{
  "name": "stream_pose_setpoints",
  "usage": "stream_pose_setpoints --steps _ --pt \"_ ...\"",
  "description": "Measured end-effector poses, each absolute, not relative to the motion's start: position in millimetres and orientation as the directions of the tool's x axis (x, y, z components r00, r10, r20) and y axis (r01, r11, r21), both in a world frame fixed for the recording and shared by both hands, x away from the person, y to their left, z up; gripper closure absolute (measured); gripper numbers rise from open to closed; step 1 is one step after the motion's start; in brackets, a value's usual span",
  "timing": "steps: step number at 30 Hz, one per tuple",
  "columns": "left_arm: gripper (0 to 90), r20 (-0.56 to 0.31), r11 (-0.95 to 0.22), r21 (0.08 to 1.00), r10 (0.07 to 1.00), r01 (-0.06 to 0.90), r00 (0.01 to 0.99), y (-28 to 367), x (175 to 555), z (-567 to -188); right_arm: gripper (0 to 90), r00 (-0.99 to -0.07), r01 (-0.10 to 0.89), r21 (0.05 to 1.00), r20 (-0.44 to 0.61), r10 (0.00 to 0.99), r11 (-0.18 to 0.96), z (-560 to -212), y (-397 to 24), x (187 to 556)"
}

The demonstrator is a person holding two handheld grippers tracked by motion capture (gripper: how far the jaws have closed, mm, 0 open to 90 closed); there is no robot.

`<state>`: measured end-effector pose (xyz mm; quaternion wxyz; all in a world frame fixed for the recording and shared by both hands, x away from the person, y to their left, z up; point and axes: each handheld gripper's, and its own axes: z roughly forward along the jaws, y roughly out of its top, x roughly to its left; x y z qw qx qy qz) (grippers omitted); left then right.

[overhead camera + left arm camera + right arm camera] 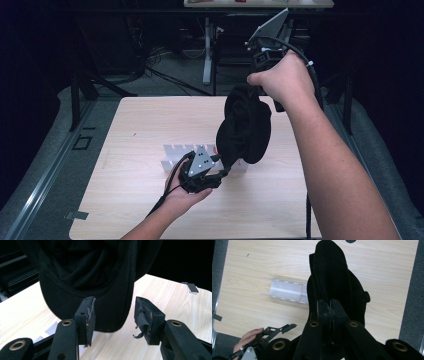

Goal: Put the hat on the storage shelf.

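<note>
One black cap [245, 127] hangs above the table [140, 125], pinched in the right gripper [329, 306]. Left gripper [113, 315] w/ jaws apart, released, just below the cap's brim. One white rack [287, 291] lies on the light wood. Room behind is dark; grey floor.

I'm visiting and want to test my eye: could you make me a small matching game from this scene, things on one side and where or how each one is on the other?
Things:
1. cap
2. left gripper
3. right gripper
4. white rack

States:
A. lying on the table
B. open, nothing between its jaws
C. hanging in the air
D. shut on black fabric

Pairs: 1-C, 2-B, 3-D, 4-A
</note>
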<state>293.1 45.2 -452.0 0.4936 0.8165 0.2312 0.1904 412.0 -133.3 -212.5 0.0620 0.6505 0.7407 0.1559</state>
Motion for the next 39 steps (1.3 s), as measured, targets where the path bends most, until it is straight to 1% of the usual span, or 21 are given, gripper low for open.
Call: stream_pose_setpoints --steps 5,8,10,12,13,16,19,21,22,24,25,27,29,31,36,37,39 --pt "54.2 0.094 -0.412 0.893 0.564 0.180 0.820 36 297 -449 88.1 -0.153 0.940 0.323 0.110 0.982 0.110 -213 -128 414" --pt "55.5 0.097 -0.416 0.891 0.561 0.179 0.822 31 299 -447 88.1 -0.160 0.943 0.310 0.116 0.980 0.117 -215 -124 415" --pt "56.3 0.110 -0.421 0.891 0.565 0.171 0.818 28 300 -447 88.1 -0.159 0.936 0.333 0.114 0.981 0.113 -218 -121 416" --pt "58.7 0.125 -0.433 0.885 0.573 0.170 0.810 25 302 -447 88.1 -0.153 0.922 0.376 0.128 0.980 0.095 -223 -118 417" --pt "60.4 0.128 -0.436 0.884 0.574 0.170 0.809 24 303 -446 88.2 -0.150 0.914 0.397 0.134 0.980 0.086 -226 -116 418" --pt "67.1 0.156 -0.456 0.876 0.576 0.156 0.803 22 305 -446 88.1 -0.153 0.923 0.371 0.124 0.981 0.097 -226 -113 420" --pt "75.3 0.162 -0.477 0.863 0.573 0.166 0.803 23 308 -448 88.1 -0.154 0.919 0.384 0.133 0.979 0.093 -228 -110 421" --pt "77.8 0.169 -0.486 0.858 0.569 0.164 0.805 25 309 -449 88.1 -0.151 0.911 0.403 0.140 0.979 0.083 -230 -108 421" --pt "79.8 0.171 -0.488 0.858 0.567 0.162 0.806 25 310 -449 88.2 -0.151 0.901 0.428 0.150 0.977 0.074 -231 -107 421" --pt "81.0 0.183 -0.497 0.853 0.566 0.156 0.804 28 312 -448 88.1 -0.155 0.883 0.465 0.166 0.974 0.061 -233 -105 421" --pt "81.6 0.182 -0.498 0.853 0.564 0.157 0.806 29 313 -448 88.1 -0.155 0.890 0.451 0.157 0.975 0.069 -231 -104 421" --pt "82.4 0.162 -0.491 0.856 0.556 0.164 0.815 33 316 -448 88.1 -0.161 0.906 0.415 0.152 0.975 0.084 -227 -104 421" --pt "83.0 0.136 -0.475 0.862 0.549 0.174 0.825 37 320 -449 88.1 -0.170 0.928 0.356 0.144 0.975 0.110 -222 -103 421" --pt "83.3 0.119 -0.468 0.866 0.537 0.177 0.835 41 323 -450 88.1 -0.181 0.934 0.334 0.143 0.973 0.125 -220 -102 421" --pt "83.7 0.062 -0.431 0.881 0.513 0.195 0.856 51 332 -452 88.2 -0.200 0.938 0.315 0.152 0.968 0.145 -217 -97 421" --pt "83.7 0.047 -0.423 0.884 0.506 0.201 0.861 52 333 -452 88.2 -0.196 0.928 0.348 0.150 0.969 0.134 -218 -94 421" --pt "83.8 0.020 -0.402 0.892 0.496 0.209 0.868 55 336 -453 88.2 -0.203 0.925 0.354 0.153 0.967 0.138 -219 -92 421"
